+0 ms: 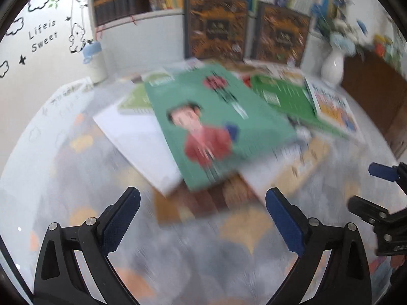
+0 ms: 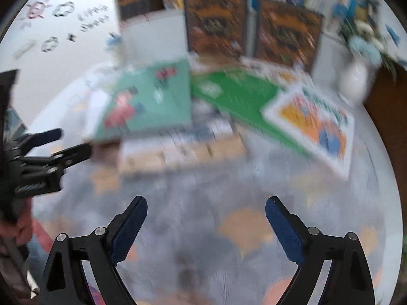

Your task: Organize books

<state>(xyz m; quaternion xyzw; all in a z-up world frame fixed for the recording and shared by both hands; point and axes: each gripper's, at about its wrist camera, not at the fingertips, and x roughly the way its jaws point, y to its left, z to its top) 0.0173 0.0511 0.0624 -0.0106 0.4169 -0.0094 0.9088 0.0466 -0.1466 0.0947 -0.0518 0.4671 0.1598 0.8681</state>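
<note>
Above the books (image 1: 218, 127), both grippers (image 1: 203, 218) tilted downward

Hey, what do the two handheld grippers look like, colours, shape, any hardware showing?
Both match. The left gripper and the right gripper are black plastic frames with triangular cut-outs, silver pivot pins and a curved finger on each side. The fingers carry dark blue pads with a fine ribbed texture and serrated edges. Seen side-on from the right wrist camera, the left gripper also shows a coiled metal spring and round fasteners.

Left claw (image 1: 202, 198), right claw (image 2: 206, 207): black forked fingers, blue ribbed pads (image 2: 285, 231), silver pivot screws; coiled spring on the left claw's body.
</note>
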